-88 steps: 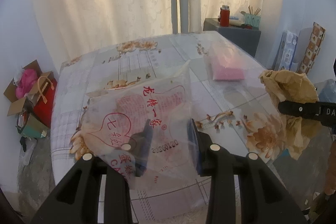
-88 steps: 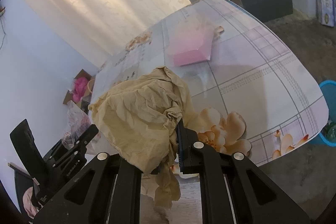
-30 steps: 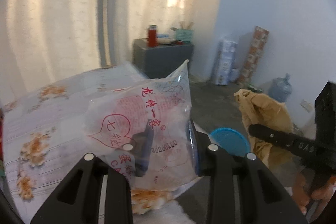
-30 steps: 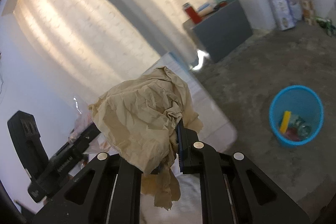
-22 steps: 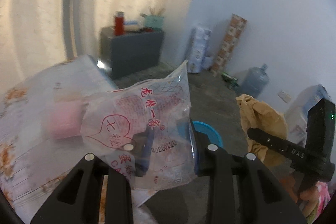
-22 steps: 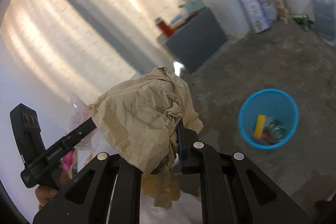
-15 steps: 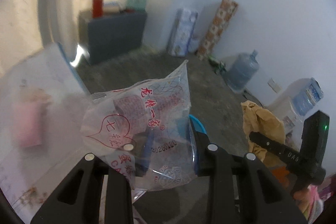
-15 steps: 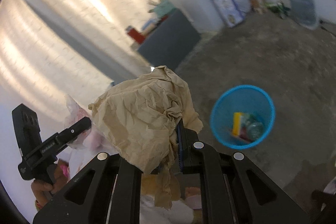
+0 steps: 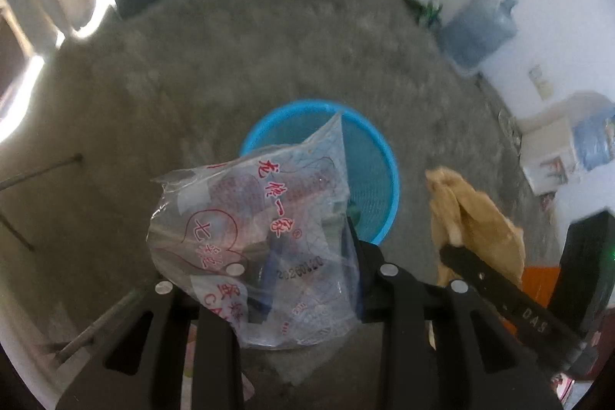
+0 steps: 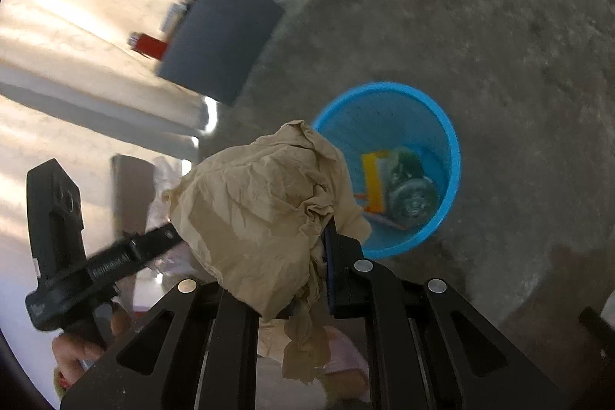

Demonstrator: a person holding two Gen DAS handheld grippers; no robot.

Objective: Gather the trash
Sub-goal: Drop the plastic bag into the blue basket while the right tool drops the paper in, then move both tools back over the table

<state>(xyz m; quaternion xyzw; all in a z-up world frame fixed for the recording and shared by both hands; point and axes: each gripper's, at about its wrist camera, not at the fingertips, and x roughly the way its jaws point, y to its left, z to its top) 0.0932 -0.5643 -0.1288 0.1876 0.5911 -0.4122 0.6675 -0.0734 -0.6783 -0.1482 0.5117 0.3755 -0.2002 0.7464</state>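
Presently, left gripper [image 9: 307, 268] clamped on clear printed plastic bag [image 9: 261, 229], held above blue bin [image 9: 378, 156] on grey floor [image 9: 230, 64]; right gripper [image 10: 307, 264] clamped on crumpled brown paper [image 10: 261, 218], bin just beyond to the right, already holding 1 yellow item [image 10: 373, 179] and other trash.

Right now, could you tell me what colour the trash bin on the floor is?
Bright blue; the trash bin shows best in the right wrist view.

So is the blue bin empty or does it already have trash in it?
Not empty. In the right wrist view the bin holds a yellow piece, a clear crumpled item and something green; how full it is beyond that, cannot tell.
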